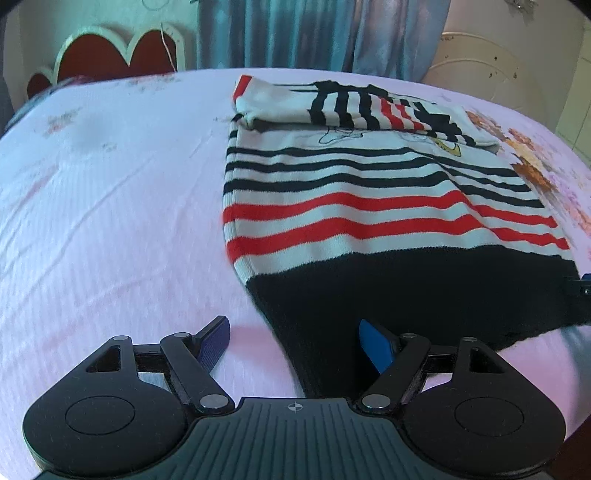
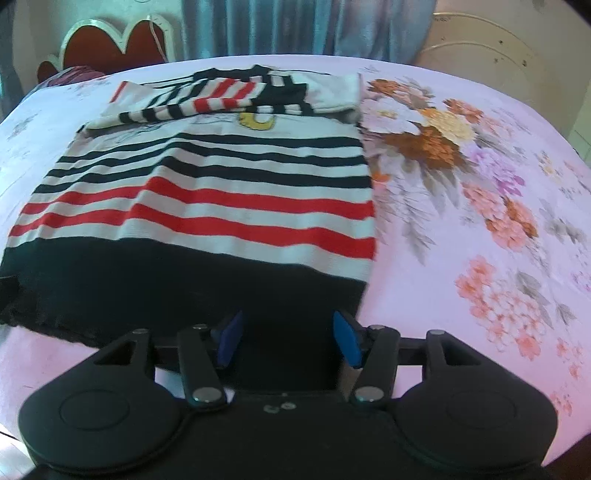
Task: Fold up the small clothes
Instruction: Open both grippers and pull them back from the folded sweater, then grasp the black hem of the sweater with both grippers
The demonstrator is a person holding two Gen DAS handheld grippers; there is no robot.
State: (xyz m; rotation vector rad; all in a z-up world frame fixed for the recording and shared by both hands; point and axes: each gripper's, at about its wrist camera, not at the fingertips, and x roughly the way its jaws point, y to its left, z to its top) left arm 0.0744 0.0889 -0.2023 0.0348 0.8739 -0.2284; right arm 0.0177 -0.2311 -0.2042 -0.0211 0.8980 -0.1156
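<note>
- Item: striped sweater (image 1: 369, 206), small, knit — white w/ black and red stripes, solid black hem band nearest me. Lies flat on the pink bedsheet (image 1: 110, 203), hem toward me, neck end far.
- Done so far, as I judge it: both sleeves (image 2: 221, 98) are folded in across the chest at the far end, lying on top of the body. A cartoon print shows partly below them.
- Left to do, as I judge it: the lengthwise fold — hem up toward the shoulders — maybe a second fold after. Body is at full length, so roughly halfway.
- My left gripper (image 1: 295, 343): jaws wide apart, holding nothing. It sits at the near left corner of the black hem; the right pad is over or at the dark edge, the left pad over bare sheet. Whether it touches the cloth, can't tell.
- My right gripper (image 2: 288, 338): jaws apart, a bit less wide, nothing clamped. Both pads straddle the black hem near its right corner; contact can't be confirmed — black on black.
- Surroundings: floral print (image 2: 443, 147) on the sheet to the right of the sweater; red heart-shaped headboard (image 1: 110, 55) and blue curtain (image 1: 295, 33) at the far side.
- Some motion blur in both views; fine detail at the hem is unreliable.
</note>
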